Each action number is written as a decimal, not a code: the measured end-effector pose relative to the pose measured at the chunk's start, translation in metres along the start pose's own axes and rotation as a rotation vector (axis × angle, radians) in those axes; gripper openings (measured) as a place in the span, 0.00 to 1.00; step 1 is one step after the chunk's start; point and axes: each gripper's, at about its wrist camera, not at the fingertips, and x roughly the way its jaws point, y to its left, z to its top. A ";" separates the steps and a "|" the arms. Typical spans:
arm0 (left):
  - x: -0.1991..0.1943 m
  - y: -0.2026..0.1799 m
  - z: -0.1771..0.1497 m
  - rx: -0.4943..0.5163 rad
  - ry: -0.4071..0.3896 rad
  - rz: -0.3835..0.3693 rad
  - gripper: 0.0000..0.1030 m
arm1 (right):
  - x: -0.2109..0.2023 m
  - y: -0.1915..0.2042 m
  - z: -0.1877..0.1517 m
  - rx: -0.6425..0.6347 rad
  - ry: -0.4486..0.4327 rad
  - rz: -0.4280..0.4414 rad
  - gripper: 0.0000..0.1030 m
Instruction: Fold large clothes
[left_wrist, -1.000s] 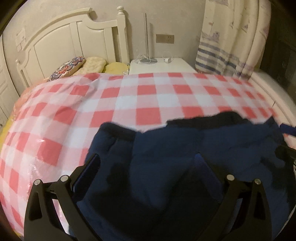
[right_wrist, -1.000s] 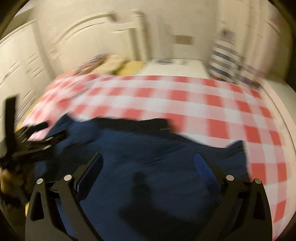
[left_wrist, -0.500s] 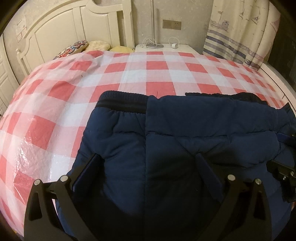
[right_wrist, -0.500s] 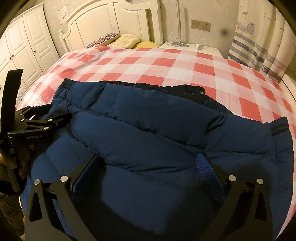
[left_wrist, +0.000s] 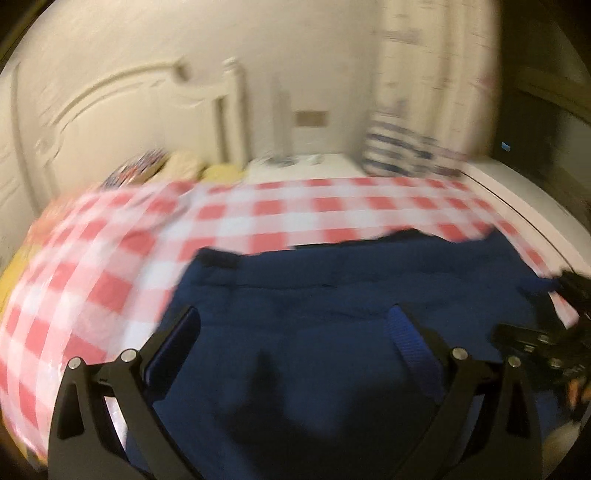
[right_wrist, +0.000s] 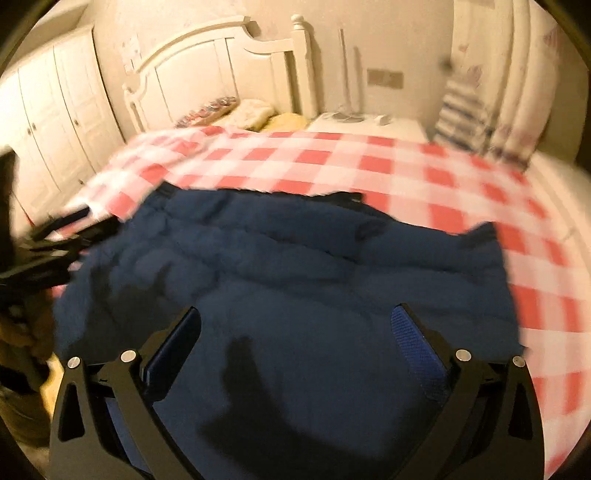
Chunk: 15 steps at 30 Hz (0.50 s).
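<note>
We see the navy padded jacket (right_wrist: 295, 266) spread on the near part of the checked bed (right_wrist: 424, 173); our left gripper (left_wrist: 295, 332) and right gripper (right_wrist: 295, 332) gape wide above it, holding nothing.

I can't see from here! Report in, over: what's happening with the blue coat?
Left gripper open, right gripper open, both empty. Blue coat lying on checked bedspread, partly folded. Nothing in the way.

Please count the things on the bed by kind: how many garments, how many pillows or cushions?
Navy padded garment: 1
Pillows or cushions at the headboard: 3 (patterned, cream, yellow)
Red-and-white checked cover: 1
Total: 5
</note>
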 end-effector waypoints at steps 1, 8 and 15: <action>0.004 -0.010 -0.004 0.031 0.011 -0.003 0.98 | 0.002 0.000 -0.007 -0.012 0.016 -0.011 0.96; 0.060 -0.024 -0.036 0.037 0.136 -0.030 0.98 | 0.017 -0.004 -0.034 -0.024 -0.028 -0.007 0.96; 0.064 -0.026 -0.039 0.058 0.135 -0.008 0.98 | 0.022 -0.004 -0.037 -0.025 -0.052 -0.005 0.96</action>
